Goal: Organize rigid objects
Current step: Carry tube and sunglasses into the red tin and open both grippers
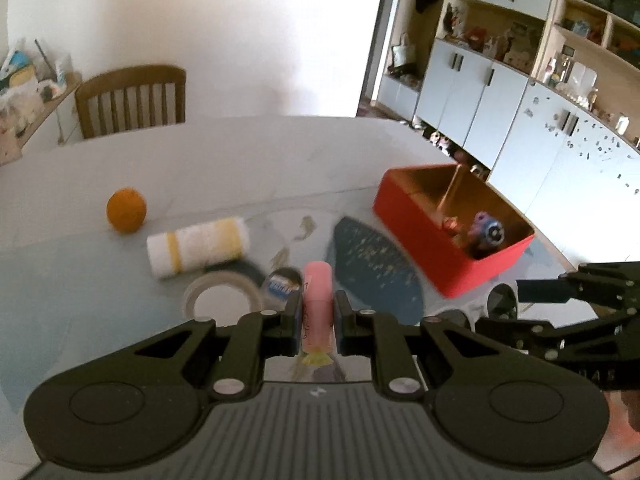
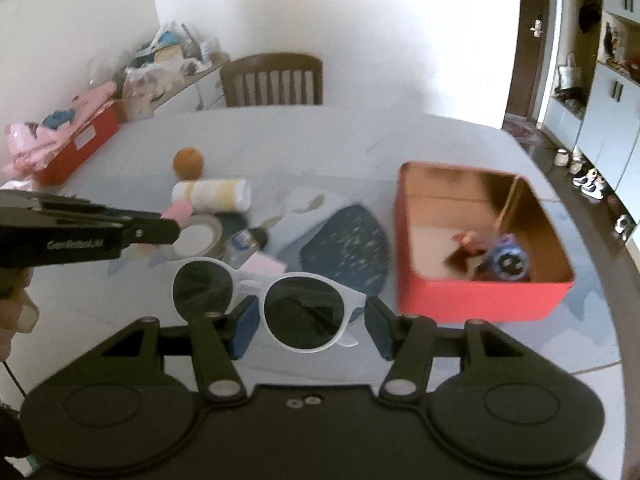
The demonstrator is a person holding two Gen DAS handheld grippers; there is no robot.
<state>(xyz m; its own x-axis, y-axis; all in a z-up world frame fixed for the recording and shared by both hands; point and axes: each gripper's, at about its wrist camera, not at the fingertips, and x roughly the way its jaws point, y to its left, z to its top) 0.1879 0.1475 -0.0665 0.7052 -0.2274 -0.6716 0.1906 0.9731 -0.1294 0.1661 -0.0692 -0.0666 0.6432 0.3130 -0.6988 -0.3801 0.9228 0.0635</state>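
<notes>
White-framed sunglasses sit gripped between the right gripper's fingers, raised above the table, left of the red box. Left gripper is clamped on a pink tube, above the tape roll.

I read only one legible mark: "GenRobot.AI" in white along the side of the left gripper. The small bottle carries a blue label, too blurred to read.
</notes>
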